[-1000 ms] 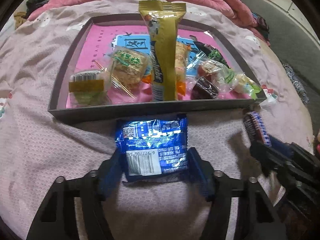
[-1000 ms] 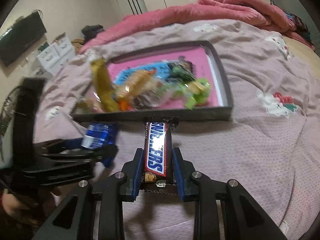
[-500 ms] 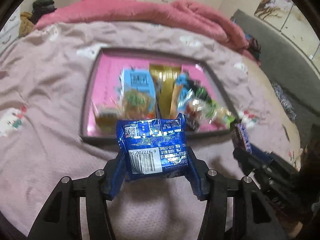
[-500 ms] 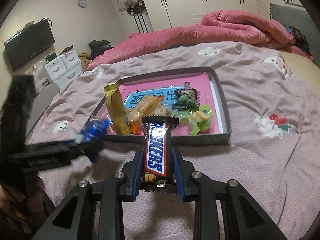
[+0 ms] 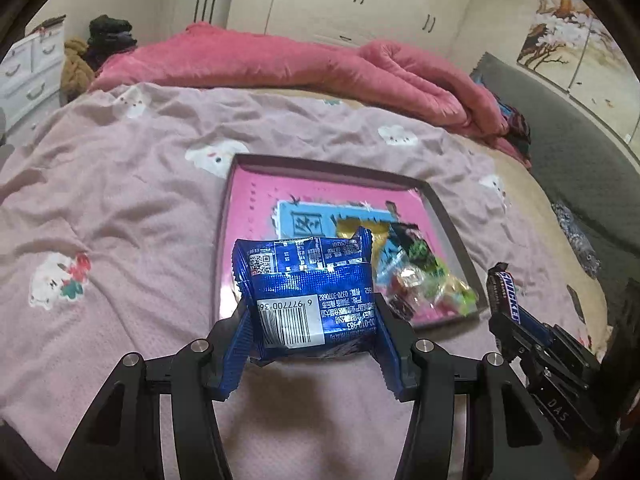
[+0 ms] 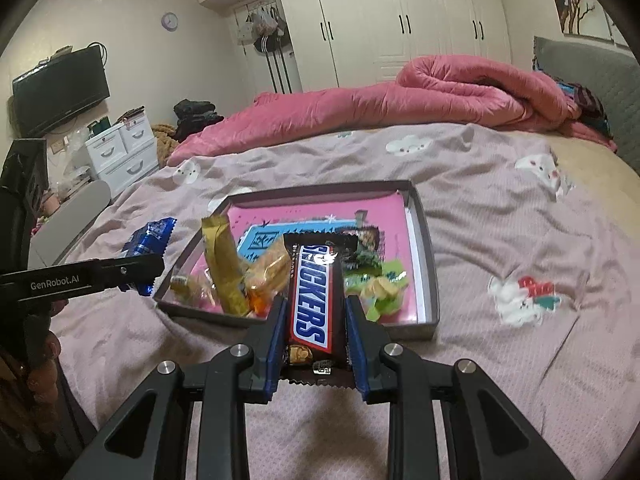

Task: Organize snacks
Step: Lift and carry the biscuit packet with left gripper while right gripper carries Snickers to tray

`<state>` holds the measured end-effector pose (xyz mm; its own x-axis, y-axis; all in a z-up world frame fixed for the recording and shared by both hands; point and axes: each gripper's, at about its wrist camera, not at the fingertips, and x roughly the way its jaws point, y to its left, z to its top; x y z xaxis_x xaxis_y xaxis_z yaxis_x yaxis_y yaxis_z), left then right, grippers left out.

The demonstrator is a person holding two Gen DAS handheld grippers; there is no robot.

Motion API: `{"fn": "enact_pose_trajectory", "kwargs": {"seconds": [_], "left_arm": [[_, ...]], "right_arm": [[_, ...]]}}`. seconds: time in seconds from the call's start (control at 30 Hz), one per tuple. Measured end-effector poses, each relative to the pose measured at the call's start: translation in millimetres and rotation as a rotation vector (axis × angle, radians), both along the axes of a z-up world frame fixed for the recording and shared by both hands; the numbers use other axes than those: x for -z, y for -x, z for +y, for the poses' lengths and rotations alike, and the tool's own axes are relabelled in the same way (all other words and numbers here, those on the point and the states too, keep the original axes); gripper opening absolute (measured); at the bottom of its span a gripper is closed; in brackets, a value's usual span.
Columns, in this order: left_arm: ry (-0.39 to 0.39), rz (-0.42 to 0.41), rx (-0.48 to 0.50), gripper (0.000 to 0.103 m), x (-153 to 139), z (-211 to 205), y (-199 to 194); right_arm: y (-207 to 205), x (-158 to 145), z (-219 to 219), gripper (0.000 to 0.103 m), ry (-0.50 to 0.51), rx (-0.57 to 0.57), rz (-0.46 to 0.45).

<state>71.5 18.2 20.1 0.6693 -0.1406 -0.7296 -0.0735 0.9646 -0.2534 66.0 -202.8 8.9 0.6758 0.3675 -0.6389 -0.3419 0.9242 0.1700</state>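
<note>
Left gripper (image 5: 312, 332): black two-finger tool with ribbed blue pads, clenched on the crinkled blue foil snack packet (image 5: 308, 292), barcode side up, held above the bedspread just short of the tray's near left corner.
Right gripper (image 6: 316, 340): same black tool, its blue pads pinched on the long brown Snickers bar (image 6: 316, 300), which stands lengthwise between the fingers, glossy wrapper with zigzag-cut ends.
Tray (image 6: 424, 240): shallow rectangular box with dark grey upright walls and a pink printed floor; it lies flat on the bed, ahead of both tools.
Tray contents: a tall gold foil packet (image 6: 222, 268) leans at the near left, with clear-wrapped yellow biscuits (image 6: 268, 268) beside it; green-wrapped sweets (image 6: 380, 284) sit toward the near right. The far half of the pink floor is bare.
Open room: the soft, wrinkled pink bedspread with white cartoon patches (image 6: 520, 208) spreads wide to the tray's right and beyond its far wall.
Edges: a plump rolled pink quilt (image 6: 440, 96) borders the far side of the bed; the grey padded headboard (image 6: 592, 76) closes the right.
</note>
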Motion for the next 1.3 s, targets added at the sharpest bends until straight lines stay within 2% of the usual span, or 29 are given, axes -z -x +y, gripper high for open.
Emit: {"fn": "enact_pose_trajectory", "kwargs": {"seconds": [0.57,1.3], "left_arm": [[-0.014,-0.017,-0.033,0.057,0.2,15.0,-19.5],[-0.011,0.034,-0.010,0.057,29.3,7.9,-44.2]], "right_arm": [[-28.2,-12.1,-2.5,0.029,0.011,0.061,-0.048],[-50.3,7.8,3.7,0.029,0.022,0.084,0.002]]}}
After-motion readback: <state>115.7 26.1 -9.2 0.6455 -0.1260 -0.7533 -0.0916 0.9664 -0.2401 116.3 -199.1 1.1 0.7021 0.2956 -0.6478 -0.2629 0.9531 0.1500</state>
